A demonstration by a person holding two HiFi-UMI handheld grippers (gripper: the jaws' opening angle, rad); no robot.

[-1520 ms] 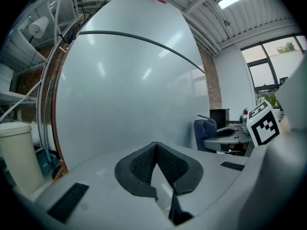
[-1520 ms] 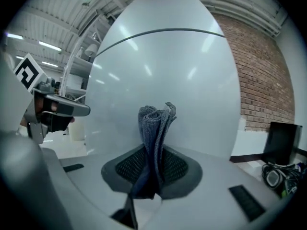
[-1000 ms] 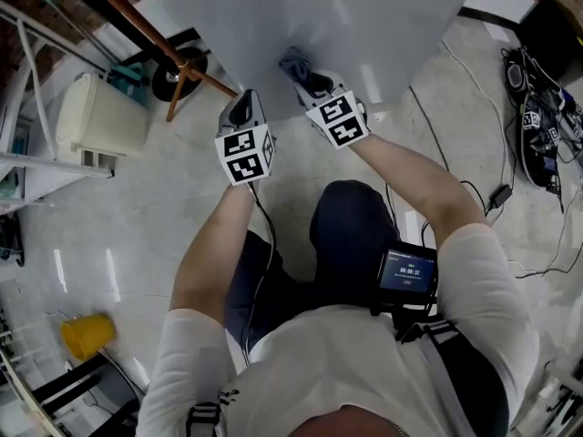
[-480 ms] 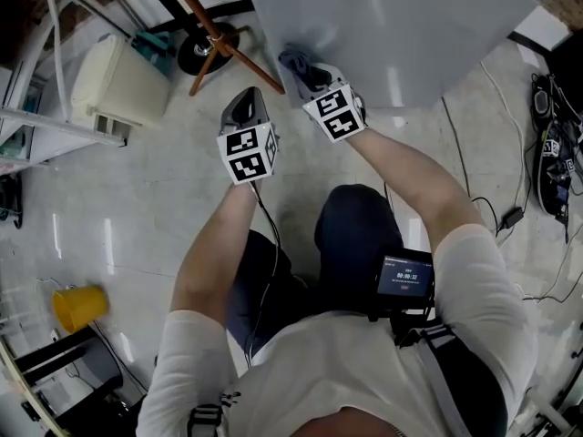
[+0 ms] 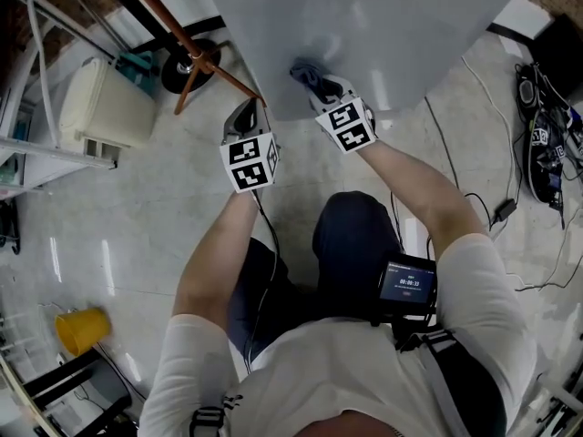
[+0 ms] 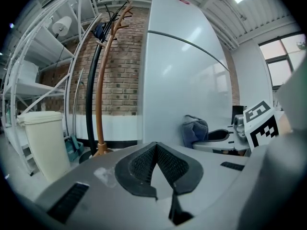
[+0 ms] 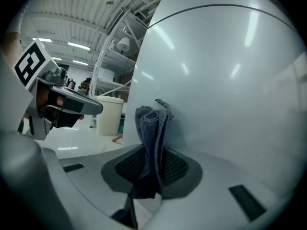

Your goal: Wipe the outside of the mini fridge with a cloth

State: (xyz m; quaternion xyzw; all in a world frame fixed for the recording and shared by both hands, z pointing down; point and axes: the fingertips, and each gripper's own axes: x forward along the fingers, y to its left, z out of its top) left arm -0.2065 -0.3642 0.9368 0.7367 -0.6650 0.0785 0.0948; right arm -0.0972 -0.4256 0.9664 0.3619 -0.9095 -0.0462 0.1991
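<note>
Two grippers at the mini fridge (image 5: 364,25), one carrying the cloth (image 7: 152,123).
Right gripper (image 7: 151,176) is clamped on the folded grey cloth, whose free end sticks out past the jaws against the fridge's wall; left gripper (image 6: 156,150), jaws together and empty, is just beside it.

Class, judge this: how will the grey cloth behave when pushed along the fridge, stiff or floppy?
Probably floppy: the cloth bunches in soft folds above the right gripper, whose jaws are shut on it. Likely light, since that pinch alone holds it up. It should glide, as the fridge looks smooth and glossy.
</note>
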